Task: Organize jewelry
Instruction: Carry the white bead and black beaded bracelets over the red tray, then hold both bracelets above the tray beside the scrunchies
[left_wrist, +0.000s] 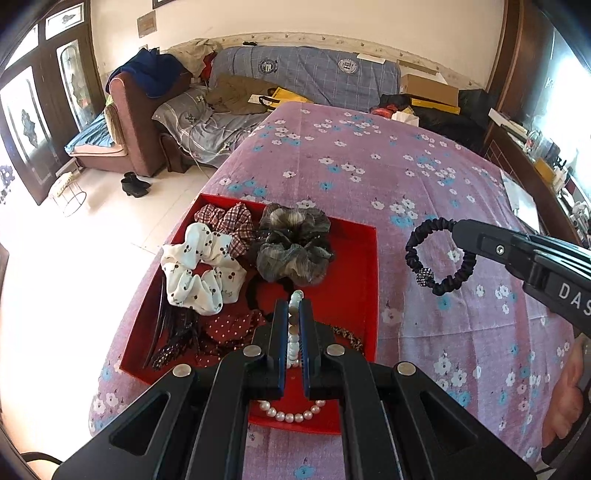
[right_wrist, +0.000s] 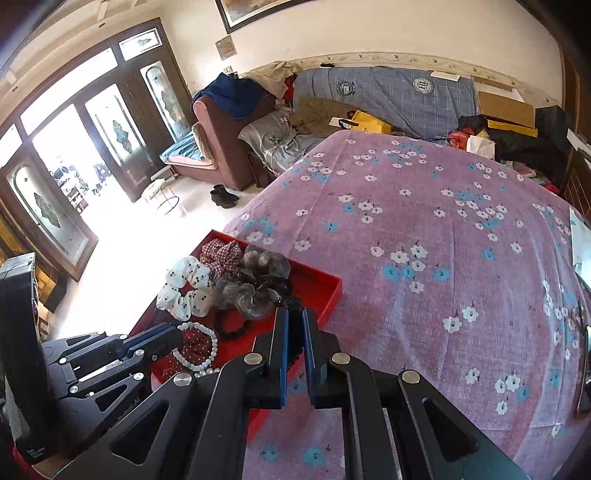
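A red tray sits on the purple flowered cloth and holds several scrunchies: a white cherry-print one, a red plaid one and a grey one. My left gripper is shut on a pale bead bracelet over the tray; the bracelet also shows in the right wrist view. A pearl bracelet lies at the tray's near edge. My right gripper is shut on a thin black hair tie with a sparkly bead, held above the cloth to the right of the tray.
The cloth-covered table stretches far and right. A dark hair claw and a red dotted fabric piece lie in the tray. A sofa with clutter stands behind, and the floor drops off at left.
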